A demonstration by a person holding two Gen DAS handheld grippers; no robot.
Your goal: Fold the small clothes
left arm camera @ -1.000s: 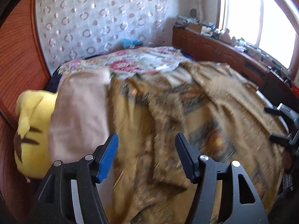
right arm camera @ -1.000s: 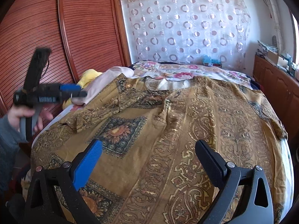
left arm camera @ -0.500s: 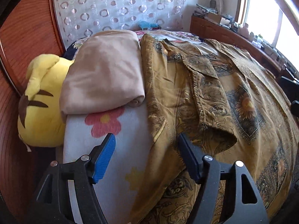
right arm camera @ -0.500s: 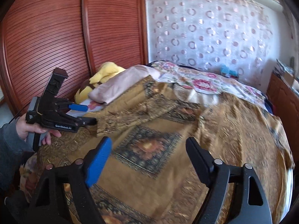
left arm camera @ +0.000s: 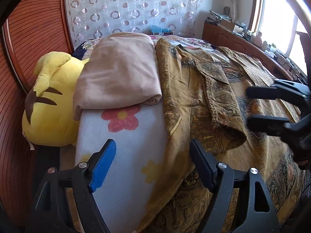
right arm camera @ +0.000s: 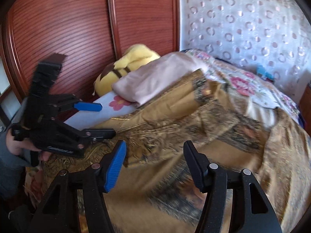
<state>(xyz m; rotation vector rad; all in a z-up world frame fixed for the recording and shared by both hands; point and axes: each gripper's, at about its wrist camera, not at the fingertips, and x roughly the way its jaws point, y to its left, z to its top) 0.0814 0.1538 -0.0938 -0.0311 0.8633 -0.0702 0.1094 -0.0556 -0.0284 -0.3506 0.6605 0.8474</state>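
Evidently this is the reach-in before the first fold: the ochre patterned garment [left arm camera: 219, 104] lies spread over the bed, and both claws hang over its near-left part. The left gripper [left arm camera: 153, 165] has just been opening, the right gripper [right arm camera: 153, 165] closing; both gape with nothing pinched. Next, each needs an edge. Motion blur hides the right-hand hem.

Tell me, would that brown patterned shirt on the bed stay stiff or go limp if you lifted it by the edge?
Probably limp: the brown patterned shirt lies in soft wrinkles and its placket curls over. It likely drapes and slides rather than holding shape, since it follows the bed's curve.
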